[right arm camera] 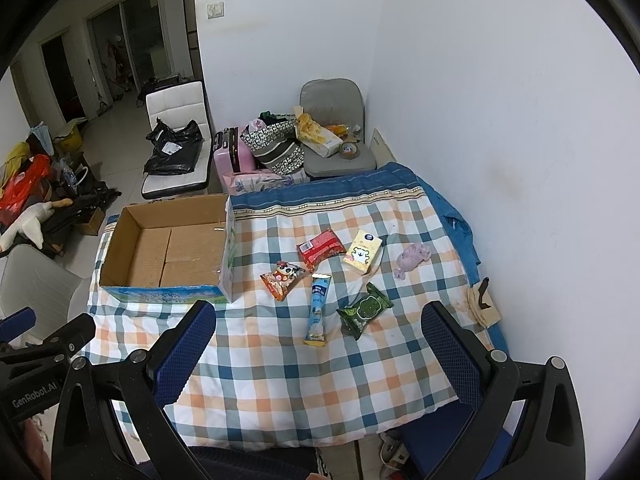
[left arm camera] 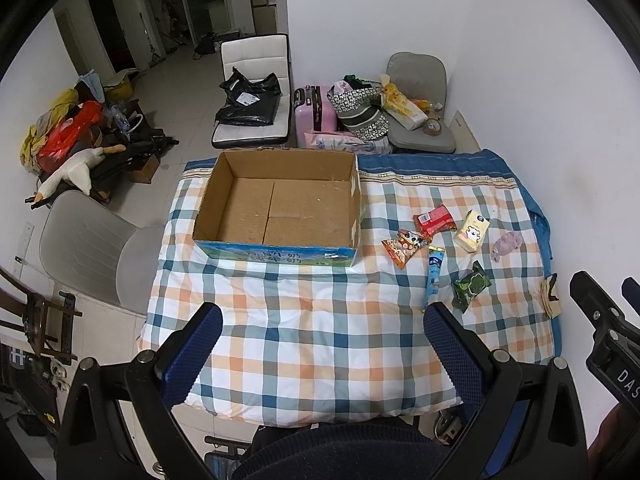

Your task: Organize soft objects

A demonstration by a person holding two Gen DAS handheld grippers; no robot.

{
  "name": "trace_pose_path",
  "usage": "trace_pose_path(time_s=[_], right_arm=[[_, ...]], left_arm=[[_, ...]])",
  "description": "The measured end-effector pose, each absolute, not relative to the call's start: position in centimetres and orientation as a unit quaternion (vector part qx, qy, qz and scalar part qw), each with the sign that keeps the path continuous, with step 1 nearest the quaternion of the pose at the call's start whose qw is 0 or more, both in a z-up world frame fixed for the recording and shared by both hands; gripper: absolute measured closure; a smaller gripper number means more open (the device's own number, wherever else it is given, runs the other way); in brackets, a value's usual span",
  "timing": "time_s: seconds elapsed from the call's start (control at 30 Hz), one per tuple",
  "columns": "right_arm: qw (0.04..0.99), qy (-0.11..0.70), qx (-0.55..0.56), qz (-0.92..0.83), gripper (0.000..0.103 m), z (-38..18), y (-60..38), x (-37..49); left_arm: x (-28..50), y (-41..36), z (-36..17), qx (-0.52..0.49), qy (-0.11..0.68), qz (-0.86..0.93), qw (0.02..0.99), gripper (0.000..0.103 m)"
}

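Observation:
An open, empty cardboard box (left arm camera: 280, 208) (right arm camera: 168, 248) sits at the far left of the checked cloth. Right of it lie several soft items: a red packet (right arm camera: 320, 249), a panda snack bag (right arm camera: 283, 274), a yellow tissue pack (right arm camera: 363, 256), a blue stick sachet (right arm camera: 318, 308), a green wipes pack (right arm camera: 365, 309) and a lilac cloth (right arm camera: 412, 258); the left wrist view shows them too, such as the red packet (left arm camera: 435, 220). My left gripper (left arm camera: 322, 320) and right gripper (right arm camera: 318, 320) are open, empty, above the cloth's near edge.
The checked cloth (left arm camera: 320, 320) covers a table against a white wall on the right. Paper bags (right arm camera: 484, 304) lie at its right edge. Behind stand a grey chair (right arm camera: 336, 140), a pink suitcase (right arm camera: 232, 156) and a white chair (right arm camera: 180, 148). A grey chair (left arm camera: 88, 248) stands left.

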State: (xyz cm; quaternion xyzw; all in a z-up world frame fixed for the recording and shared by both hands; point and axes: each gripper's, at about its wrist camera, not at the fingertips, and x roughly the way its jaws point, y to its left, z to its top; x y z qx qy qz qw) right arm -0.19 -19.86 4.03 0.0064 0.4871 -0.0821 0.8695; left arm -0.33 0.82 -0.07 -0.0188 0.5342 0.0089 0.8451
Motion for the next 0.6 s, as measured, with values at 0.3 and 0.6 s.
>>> trace_pose_path(time_s=[0.3, 0.6], right_arm=[[0.873, 0.482, 0.004, -0.078, 0.0, 4.6, -20.3, 0.2], [0.874, 0.48, 0.005, -0.078, 0.0, 4.6, -20.3, -0.2]], left_arm=[[0.1, 0.9, 0.4, -0.015, 0.532, 0.01, 0.847, 0.0], [0.4, 0.6, 1.4, -0.016, 0.529, 0.011, 0.848, 0.0]])
